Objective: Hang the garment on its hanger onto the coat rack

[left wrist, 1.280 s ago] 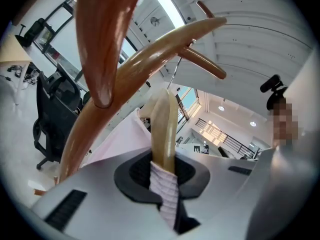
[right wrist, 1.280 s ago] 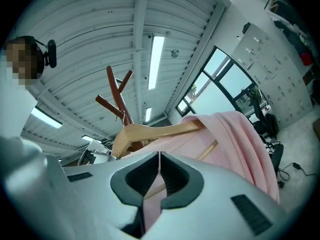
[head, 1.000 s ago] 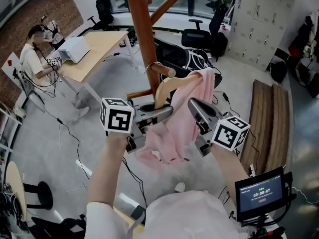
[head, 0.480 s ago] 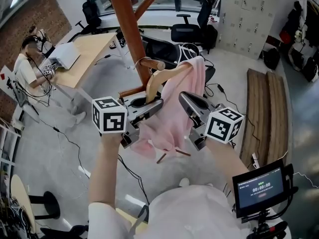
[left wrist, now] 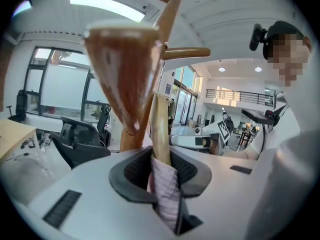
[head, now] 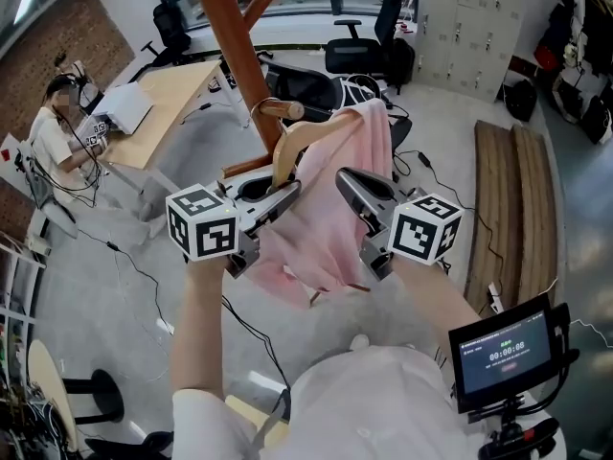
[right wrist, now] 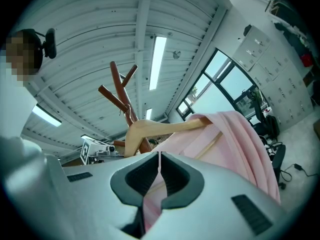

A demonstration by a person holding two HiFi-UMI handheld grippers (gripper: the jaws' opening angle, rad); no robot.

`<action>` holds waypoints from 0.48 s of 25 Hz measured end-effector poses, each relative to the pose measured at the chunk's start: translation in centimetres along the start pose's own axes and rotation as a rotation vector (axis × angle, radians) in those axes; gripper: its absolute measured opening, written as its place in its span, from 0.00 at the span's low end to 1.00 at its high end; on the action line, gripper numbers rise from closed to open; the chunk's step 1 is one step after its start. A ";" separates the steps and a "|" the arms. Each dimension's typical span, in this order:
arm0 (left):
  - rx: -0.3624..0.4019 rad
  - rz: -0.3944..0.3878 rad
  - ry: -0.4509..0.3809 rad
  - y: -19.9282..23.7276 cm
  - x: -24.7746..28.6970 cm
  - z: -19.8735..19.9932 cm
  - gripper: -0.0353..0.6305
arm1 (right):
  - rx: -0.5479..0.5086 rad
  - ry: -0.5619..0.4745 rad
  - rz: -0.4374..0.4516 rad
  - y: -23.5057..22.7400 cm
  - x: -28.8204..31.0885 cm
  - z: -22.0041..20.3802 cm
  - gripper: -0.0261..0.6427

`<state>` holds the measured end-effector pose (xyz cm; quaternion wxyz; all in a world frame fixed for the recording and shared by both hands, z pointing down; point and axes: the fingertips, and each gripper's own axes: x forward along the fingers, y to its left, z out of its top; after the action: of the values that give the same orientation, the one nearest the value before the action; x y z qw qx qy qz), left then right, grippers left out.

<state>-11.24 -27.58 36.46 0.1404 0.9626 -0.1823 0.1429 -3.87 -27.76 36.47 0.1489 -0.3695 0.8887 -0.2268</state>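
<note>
The left tongs (head: pixel 287 194), pinching an arm of the pale wooden hanger (head: pixel 299 140) plus a fold of the pink fabric garment (head: pixel 337 228), have just eased slightly apart while the right tongs (head: pixel 346 181) clamp its cloth, which likely begins the release, since the hook seems to sit over a peg of the reddish-brown wooden coat rack (head: pixel 228 46).

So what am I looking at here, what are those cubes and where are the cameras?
No robot: a person holds a gripper in each hand; the marker cubes are part of them. One camera looks down from the person's head; one rides on each gripper. The left gripper has the hanger, with cloth, between its fingers, which have just been opening slightly. The right gripper pinches the pink garment. The hanger's top is at a peg of the rack.
</note>
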 end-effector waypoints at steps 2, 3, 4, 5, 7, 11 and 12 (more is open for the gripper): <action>0.025 0.030 -0.005 0.4 -0.4 -0.3 0.17 | 0.004 0.003 0.012 0.1 0.0 -0.2 0.07; 0.037 0.050 -0.010 0.6 -0.6 -0.4 0.19 | 0.007 0.004 0.018 0.1 0.1 -0.3 0.07; 0.050 0.070 -0.018 0.8 -0.9 -0.5 0.22 | 0.009 0.004 0.022 0.2 0.1 -0.3 0.07; 0.061 0.090 -0.030 0.9 -1.2 -0.6 0.24 | 0.008 0.005 0.023 0.2 0.1 -0.3 0.07; 0.076 0.130 -0.060 1.2 -1.9 -0.8 0.29 | 0.004 0.008 0.023 0.2 0.1 -0.5 0.07; 0.092 0.209 -0.119 1.8 -3.6 -1.1 0.40 | 0.005 0.019 0.029 0.4 0.2 -0.9 0.07; 0.094 0.226 -0.131 1.8 -4.0 -1.1 0.43 | 0.006 0.019 0.030 0.4 0.2 -0.9 0.06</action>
<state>-15.83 -27.60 36.60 0.0660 0.9488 -0.2914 0.1028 -4.61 -27.37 37.02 0.1447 -0.3535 0.8949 -0.2306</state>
